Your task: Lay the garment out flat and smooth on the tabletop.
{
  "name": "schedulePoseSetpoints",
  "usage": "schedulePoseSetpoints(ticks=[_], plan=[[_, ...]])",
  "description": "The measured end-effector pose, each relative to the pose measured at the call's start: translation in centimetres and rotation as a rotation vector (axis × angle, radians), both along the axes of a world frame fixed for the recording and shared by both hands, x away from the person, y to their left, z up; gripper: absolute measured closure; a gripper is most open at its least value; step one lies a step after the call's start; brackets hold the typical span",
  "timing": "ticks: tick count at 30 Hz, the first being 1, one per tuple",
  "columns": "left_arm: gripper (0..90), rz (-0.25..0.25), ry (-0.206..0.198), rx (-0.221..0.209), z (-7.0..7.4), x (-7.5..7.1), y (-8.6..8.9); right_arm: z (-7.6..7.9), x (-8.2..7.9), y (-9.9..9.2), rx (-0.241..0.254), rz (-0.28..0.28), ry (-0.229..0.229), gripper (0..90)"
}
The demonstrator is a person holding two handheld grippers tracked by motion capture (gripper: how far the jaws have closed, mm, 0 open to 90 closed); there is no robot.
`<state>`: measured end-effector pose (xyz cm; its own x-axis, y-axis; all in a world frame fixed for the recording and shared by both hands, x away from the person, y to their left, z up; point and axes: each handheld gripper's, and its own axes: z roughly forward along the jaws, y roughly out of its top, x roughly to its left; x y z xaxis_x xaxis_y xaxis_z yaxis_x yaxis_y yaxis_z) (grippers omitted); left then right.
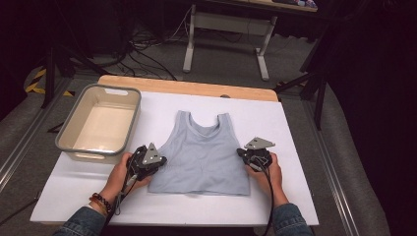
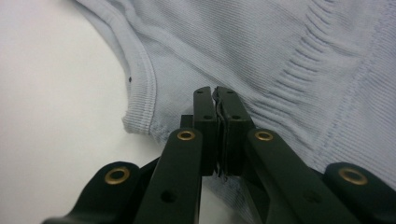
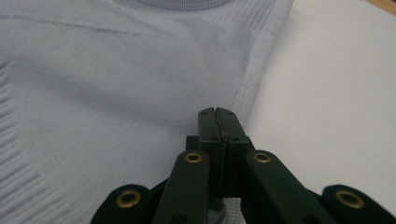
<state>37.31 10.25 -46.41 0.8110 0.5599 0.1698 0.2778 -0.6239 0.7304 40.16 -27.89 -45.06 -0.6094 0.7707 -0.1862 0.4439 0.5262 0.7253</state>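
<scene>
A pale blue top (image 1: pixel 201 155) lies flat at centre frame on the white tabletop (image 1: pixel 74 189). Left tongs (image 2: pixel 215 100) pinch its left edge; right tongs (image 3: pixel 217 116) pinch its right edge.

High view: light falls from above onto the white table (image 1: pixel 275 128), which is bright and nearly washed out; the room from 9 through 12 to 3 o'clock is dim to black. Shadows are soft and short. Definition is low. Both gripper views: the ribbed top (image 2: pixel 280 51) is sharp; the near black links at 6 o'clock are soft.
</scene>
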Motion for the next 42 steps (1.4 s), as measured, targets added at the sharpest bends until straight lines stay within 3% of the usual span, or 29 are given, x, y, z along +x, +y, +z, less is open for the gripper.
schedulePoseSetpoints(ticks=[4, 10, 13, 20, 24, 30, 34, 38, 42], plan=[[83.2, -0.003, -0.053, -0.014, 0.7, -0.5, 0.1, 0.8, -0.6, 0.0, 0.051, 0.034, -0.046, 89.7], [79.1, -0.013, -0.129, -0.083, 2.0, -1.7, 0.7, 2.7, -2.3, 0.4, 0.151, 0.087, -0.138, 86.9], [71.5, -0.019, -0.174, -0.110, 2.5, -2.2, 1.1, 3.5, -3.0, 0.7, 0.198, 0.105, -0.176, 83.9], [58.5, -0.022, -0.222, -0.167, 3.3, -3.1, 1.6, 4.6, -4.4, 1.3, 0.256, 0.138, -0.226, 71.7], [49.6, -0.019, -0.236, -0.183, 3.5, -3.5, 1.9, 4.8, -5.2, 1.6, 0.267, 0.141, -0.227, 62.3], [32.0, -0.027, -0.235, -0.186, 3.3, -4.3, 2.3, 4.7, -6.6, 2.2, 0.233, 0.158, -0.255, 41.3], [24.9, -0.030, -0.227, -0.206, 2.8, -4.8, 2.9, 4.2, -7.1, 2.1, 0.193, 0.170, -0.286, 36.0], [18.6, -0.025, -0.221, -0.206, 2.2, -5.5, 3.6, 3.4, -7.4, 1.6, 0.227, 0.167, -0.284, 29.5], [15.7, -0.020, -0.206, -0.239, 1.9, -6.2, 4.2, 3.0, -7.9, 1.2, 0.237, 0.144, -0.290, 22.3]])
